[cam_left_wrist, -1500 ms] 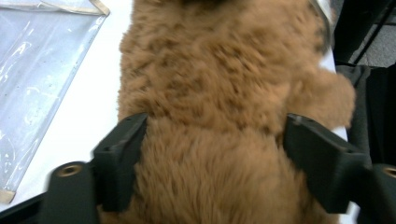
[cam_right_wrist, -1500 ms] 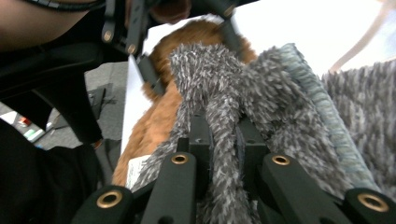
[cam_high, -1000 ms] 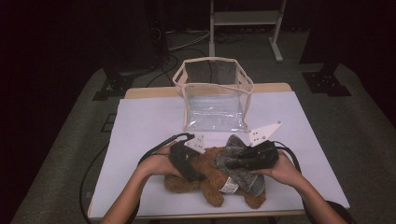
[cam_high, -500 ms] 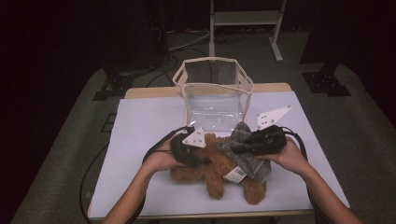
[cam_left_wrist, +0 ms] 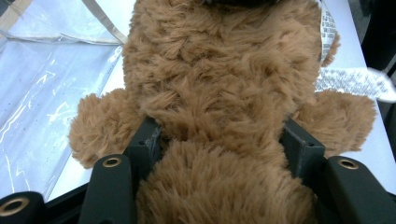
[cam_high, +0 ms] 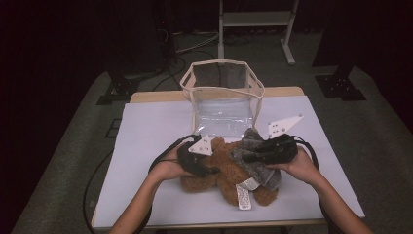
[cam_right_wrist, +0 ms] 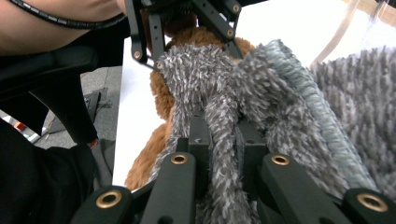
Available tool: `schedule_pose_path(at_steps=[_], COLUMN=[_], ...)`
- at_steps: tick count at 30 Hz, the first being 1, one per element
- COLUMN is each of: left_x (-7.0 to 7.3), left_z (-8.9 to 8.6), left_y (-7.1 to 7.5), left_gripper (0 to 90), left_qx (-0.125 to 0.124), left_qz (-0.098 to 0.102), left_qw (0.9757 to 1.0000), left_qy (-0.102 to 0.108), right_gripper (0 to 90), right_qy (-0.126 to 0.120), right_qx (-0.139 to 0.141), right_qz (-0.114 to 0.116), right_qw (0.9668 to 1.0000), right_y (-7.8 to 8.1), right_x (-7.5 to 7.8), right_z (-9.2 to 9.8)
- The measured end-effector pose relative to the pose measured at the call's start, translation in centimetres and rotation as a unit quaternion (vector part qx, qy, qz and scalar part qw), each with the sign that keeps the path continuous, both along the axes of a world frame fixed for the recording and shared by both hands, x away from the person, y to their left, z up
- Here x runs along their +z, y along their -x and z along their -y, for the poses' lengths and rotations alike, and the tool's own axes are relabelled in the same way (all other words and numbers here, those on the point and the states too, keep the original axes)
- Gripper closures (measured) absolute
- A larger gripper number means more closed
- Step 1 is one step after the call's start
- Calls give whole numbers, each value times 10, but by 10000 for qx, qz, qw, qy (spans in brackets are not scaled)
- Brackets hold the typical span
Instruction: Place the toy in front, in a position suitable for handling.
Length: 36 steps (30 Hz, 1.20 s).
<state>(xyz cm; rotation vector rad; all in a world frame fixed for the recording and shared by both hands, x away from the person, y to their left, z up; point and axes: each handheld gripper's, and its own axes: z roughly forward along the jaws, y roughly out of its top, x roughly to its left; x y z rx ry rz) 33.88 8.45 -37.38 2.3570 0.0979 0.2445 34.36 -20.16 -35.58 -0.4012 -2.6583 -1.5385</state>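
Bear: brown plush teddy bear (cam_high: 229, 168) lies on the white table cover (cam_high: 146, 131), near the person's edge, in front of the clear bag.
Bear and left gripper: the left gripper (cam_left_wrist: 219, 144) has the bear's body between its two black jaws, one jaw on each flank, fur bulging over both pads; the bear's limbs stick out to either side beyond the jaws.
Left gripper state: pinching the bear's body, jaws about halfway apart; they have just eased slightly wider after a tight squeeze, with the plush between them throughout.
Left gripper place: in the high view the left gripper (cam_high: 197, 161) sits on the bear's left part, the person's left hand (cam_high: 168, 168) wrapped round its handle.
Cloth: grey shaggy garment (cam_high: 255, 156) with a ribbed edge lies over the bear's right part.
Cloth and right gripper: the right gripper (cam_right_wrist: 219, 135) has a fold of the grey cloth (cam_right_wrist: 280, 93) running up between its jaws.
Right gripper state: pressed together on that fold of cloth.
Right gripper place: the right gripper (cam_high: 270, 151) rests on top of the cloth, held by the right hand (cam_high: 297, 165).
Label: white printed tag (cam_high: 243, 195) lies at the bear's near side.
Bag: clear plastic bag (cam_high: 224, 100) with beige trim stands open just behind the bear.
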Motion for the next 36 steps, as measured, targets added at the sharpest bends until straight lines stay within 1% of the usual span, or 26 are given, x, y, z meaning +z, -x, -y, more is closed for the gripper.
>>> schedule_pose_path(at_steps=[2,4,6,7,10,12,13,14,17,19,21,22,23,24,26,27,29,30,32,33,34,36], left_x=[0,0,0,-1,-1,-1,0,0,0,0,1,2,2,4,8,9,16,19,22,22,21,17], left_z=[1,1,1,0,-2,-3,-3,-3,-2,-2,-3,-4,-4,-7,-14,-16,-25,-28,-35,-37,-40,-41], left_y=[2,3,4,5,4,2,1,1,0,0,1,1,1,1,1,1,3,4,6,6,6,7], left_gripper=[417,417,417,416,411,403,399,397,395,394,389,383,372,361,341,341,341,341,341,341,341,341], left_qx=[45,117,128,142,152,178,205,237,228,240,243,239,269,269,310,322,380,393,432,472,467,522], left_qz=[26,14,20,20,-7,-39,-58,-101,-87,-100,-81,-53,-48,-22,-17,-14,-13,-13,-14,-36,-34,-117], left_qw=[10000,9999,9999,9999,9999,9998,9997,9996,9997,9996,9996,9997,9996,9996,9995,9994,9989,9988,9987,9986,9988,9984], left_qy=[-29,-4,17,32,74,86,93,129,98,86,68,44,39,-17,51,97,271,291,284,253,156,189], right_gripper=[795,796,796,796,795,794,794,794,794,794,794,794,794,795,795,796,796,797,796,796,796,796], right_qy=[47,107,130,146,297,418,431,410,273,117,5,7,7,5,-50,-100,-149,-191,-292,-287,-281,-231], right_qx=[-65,-143,-230,-254,-402,-527,-599,-666,-745,-694,-585,-535,-482,-451,-445,-474,-558,-599,-663,-698,-722,-759], right_qz=[36,82,43,34,-6,-14,12,44,163,240,224,229,186,159,88,47,-27,-93,-207,-237,-259,-298], right_qw=[10000,9998,9996,9996,9987,9977,9973,9969,9967,9972,9980,9983,9987,9989,9990,9988,9983,9980,9972,9969,9967,9964], right_y=[9,16,21,22,26,27,27,27,24,19,15,13,12,11,10,11,12,12,13,14,15,17], right_x=[-3,-5,-8,-9,-11,-10,-7,-4,8,16,18,16,13,10,1,-5,-15,-19,-27,-30,-32,-38], right_z=[6,14,24,27,42,49,53,56,57,49,39,33,29,26,23,24,29,32,39,41,43,47])
